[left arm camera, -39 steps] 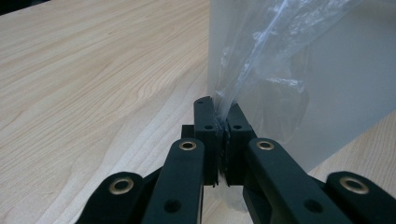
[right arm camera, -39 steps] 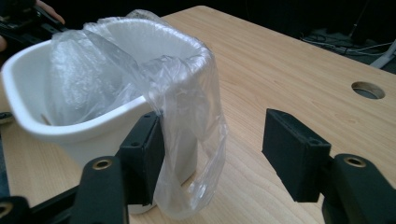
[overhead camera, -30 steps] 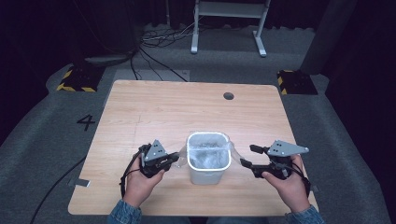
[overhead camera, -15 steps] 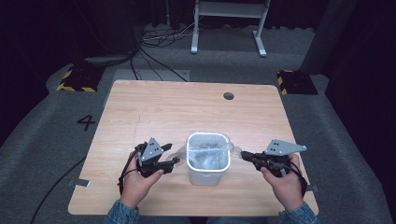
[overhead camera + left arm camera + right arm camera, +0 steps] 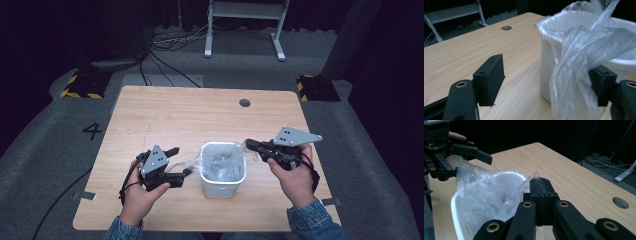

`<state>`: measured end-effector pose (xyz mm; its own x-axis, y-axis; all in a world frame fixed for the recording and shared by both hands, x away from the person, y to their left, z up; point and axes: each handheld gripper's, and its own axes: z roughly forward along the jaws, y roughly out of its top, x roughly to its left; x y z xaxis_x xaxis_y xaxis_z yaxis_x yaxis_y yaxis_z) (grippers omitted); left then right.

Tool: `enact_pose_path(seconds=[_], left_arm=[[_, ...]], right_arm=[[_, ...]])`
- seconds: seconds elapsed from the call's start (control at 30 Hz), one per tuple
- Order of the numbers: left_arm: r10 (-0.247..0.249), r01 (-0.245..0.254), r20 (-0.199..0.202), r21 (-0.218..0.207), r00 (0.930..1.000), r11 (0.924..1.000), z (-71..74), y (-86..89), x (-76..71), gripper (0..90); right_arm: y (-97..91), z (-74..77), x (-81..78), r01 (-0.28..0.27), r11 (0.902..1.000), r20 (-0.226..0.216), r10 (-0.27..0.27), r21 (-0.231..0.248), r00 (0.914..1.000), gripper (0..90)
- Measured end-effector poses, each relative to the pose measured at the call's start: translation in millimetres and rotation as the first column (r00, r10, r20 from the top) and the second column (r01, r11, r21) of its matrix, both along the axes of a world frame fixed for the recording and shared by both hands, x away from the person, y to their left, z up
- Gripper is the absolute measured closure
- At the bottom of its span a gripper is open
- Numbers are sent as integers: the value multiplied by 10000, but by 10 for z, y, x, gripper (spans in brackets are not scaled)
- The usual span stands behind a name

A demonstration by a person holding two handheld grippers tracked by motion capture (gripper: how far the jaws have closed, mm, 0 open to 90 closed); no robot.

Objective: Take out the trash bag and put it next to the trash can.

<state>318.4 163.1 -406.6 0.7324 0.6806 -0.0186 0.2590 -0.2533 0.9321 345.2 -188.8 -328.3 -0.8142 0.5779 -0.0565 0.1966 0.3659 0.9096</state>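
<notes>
A: Start at nine o'clock on the light wooden table [image 5: 150,120]. What is the person's left hand [image 5: 137,197] doing?

B: It holds the black two-jaw left gripper [image 5: 181,162], pointed toward three o'clock at the small white plastic bin [image 5: 223,181]. Its jaws stand wide apart. In the left gripper view one jaw sits off at the nine o'clock side over bare wood, and the other is at three o'clock, touching a hanging fold of the clear plastic bag liner [image 5: 584,62].

A: So has it hold of the liner?

B: Not pinched. The plastic drapes against one jaw only, with a clear gap to the other.

A: And the bin itself?

B: It stands upright in the near middle of the table, between the two grippers, at about six o'clock from the round hole in the tabletop [image 5: 244,102]. The liner sits inside it, crumpled, with its edges spilling over the rim on both sides.

A: Now the three o'clock side.

B: The right hand [image 5: 295,180] holds the black right gripper [image 5: 251,145], aimed toward nine o'clock at the bin's rim. In the right gripper view its jaws are pressed together with a corner of the liner caught between them, the film stretching from there down into the bin.

A: Anything beyond the table?

B: At twelve o'clock, a grey metal stand [image 5: 245,25] on the floor, with dark cables [image 5: 165,47] beside it.
</notes>
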Motion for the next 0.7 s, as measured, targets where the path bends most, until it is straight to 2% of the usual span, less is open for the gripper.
enact_pose_path(seconds=[0.07, 0.13, 0.23, 0.47, 0.7], left_arm=[[-51, 51, -7, -212, 10000, 9998, 18, 5, -4, 289], [-195, 194, -50, -267, 9998, 9995, 26, -1, -6, 365], [-227, 228, 33, -232, 9997, 9995, 43, -48, -25, 364], [-687, 714, 421, -675, 9967, 9952, 173, -173, -76, 342], [-1307, 1339, 467, -725, 9903, 9883, 215, -342, 4, 330]], right_arm=[[59, 32, 13, -127, 9999, 55, 127, 53, 9999, 900], [118, 63, 16, -251, 9996, 119, 250, 100, 9996, 900], [215, 98, 15, -532, 9985, 192, 529, 140, 9984, 900], [462, 83, 4, -1044, 9944, 227, 1040, 170, 9943, 900], [643, 76, -39, -1342, 9909, 230, 1339, 100, 9907, 900]])
